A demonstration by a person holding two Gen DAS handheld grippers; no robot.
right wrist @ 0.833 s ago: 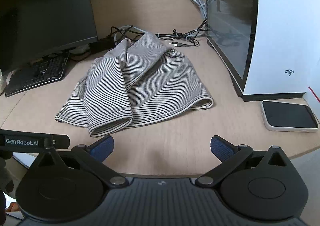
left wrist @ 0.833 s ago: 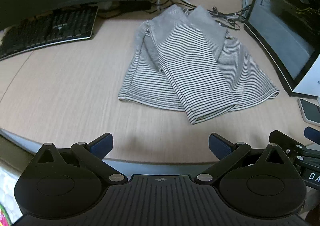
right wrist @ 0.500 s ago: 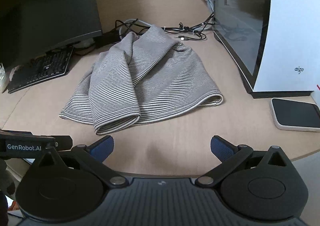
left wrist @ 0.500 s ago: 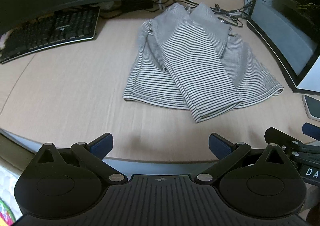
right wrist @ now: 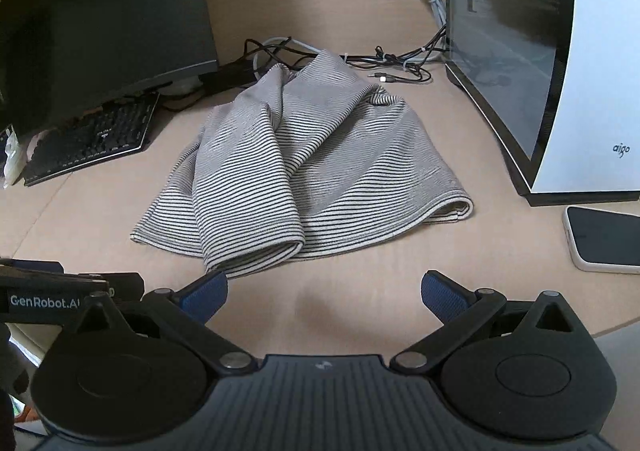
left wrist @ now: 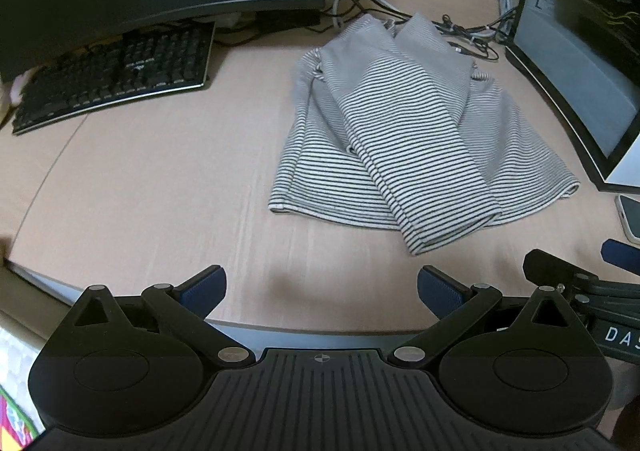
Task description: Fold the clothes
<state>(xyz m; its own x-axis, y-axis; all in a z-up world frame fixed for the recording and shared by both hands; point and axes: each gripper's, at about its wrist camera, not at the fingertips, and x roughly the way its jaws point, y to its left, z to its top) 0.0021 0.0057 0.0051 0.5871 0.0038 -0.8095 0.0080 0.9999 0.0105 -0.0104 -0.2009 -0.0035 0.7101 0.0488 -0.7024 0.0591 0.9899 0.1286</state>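
I saw the desk [left wrist: 140, 187] first, a wide pale wooden top that carried everything. At its far left stood a dark monitor [right wrist: 100, 11], and at the far right a white computer case [right wrist: 592, 63] with a glass side. In the middle of the desk lay the striped garment [left wrist: 400, 139], grey with thin dark lines, partly folded, with one long folded panel lying across the top of it toward the near edge. A black keyboard [left wrist: 116, 79] rested below the monitor, well apart from the garment. Behind the garment some cables [right wrist: 400, 71] were tangled. A phone [right wrist: 600, 239] lay face up just beside the case. My left claw [left wrist: 322, 287] was wide open and held nothing, above the near desk edge. My right claw [right wrist: 324, 289] was also wide open and empty, its left fingertip [right wrist: 204, 291] near the garment hem.
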